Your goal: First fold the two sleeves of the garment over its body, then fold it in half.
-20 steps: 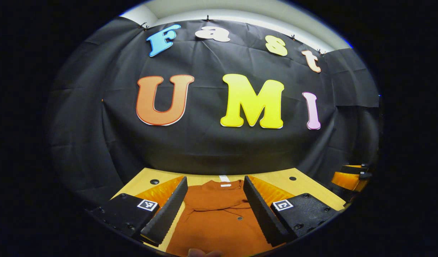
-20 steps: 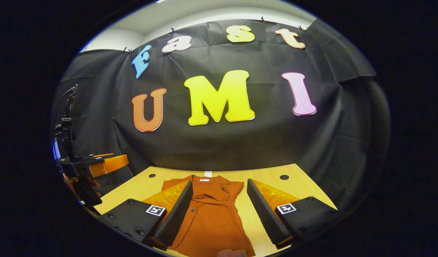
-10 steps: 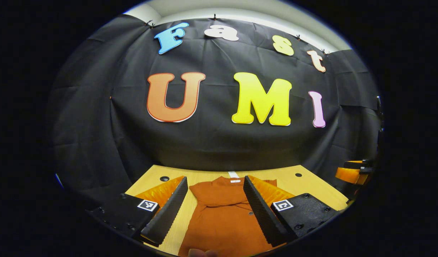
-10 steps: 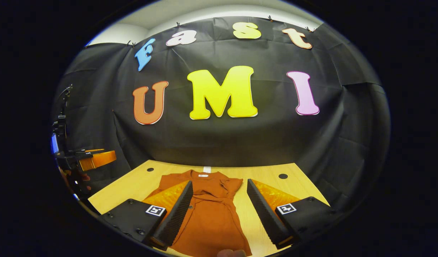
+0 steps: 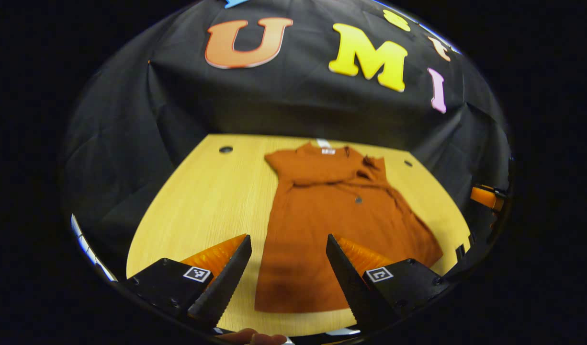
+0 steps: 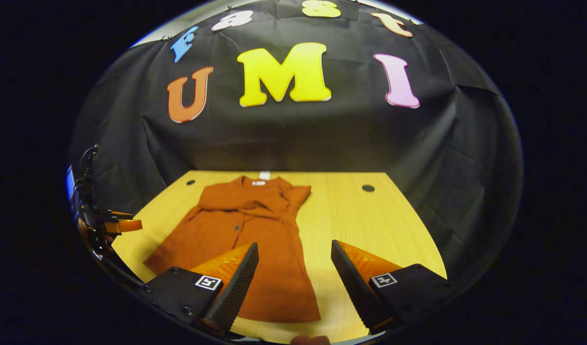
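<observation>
A rust-orange garment (image 5: 332, 215) lies flat on the wooden table (image 5: 202, 201), collar toward the far wall, with both sleeves folded over its body. In the right gripper view the same garment (image 6: 245, 230) spreads from the collar down to its hem. My left gripper (image 5: 288, 268) is open above the hem's near left part, with nothing between its fingers. My right gripper (image 6: 293, 278) is open over the hem's right corner, also empty. The left gripper (image 6: 116, 225) also appears at the far left edge of the right gripper view.
The table (image 6: 370, 225) has small round holes near its far corners (image 5: 225, 149) (image 6: 368, 188). Bare wood lies left of the garment in the left gripper view and right of it in the right gripper view. The black cloth wall stands behind the table.
Both grippers have risen and tilted downward, so the whole garment down to its hem now shows. Both stay open and empty.
</observation>
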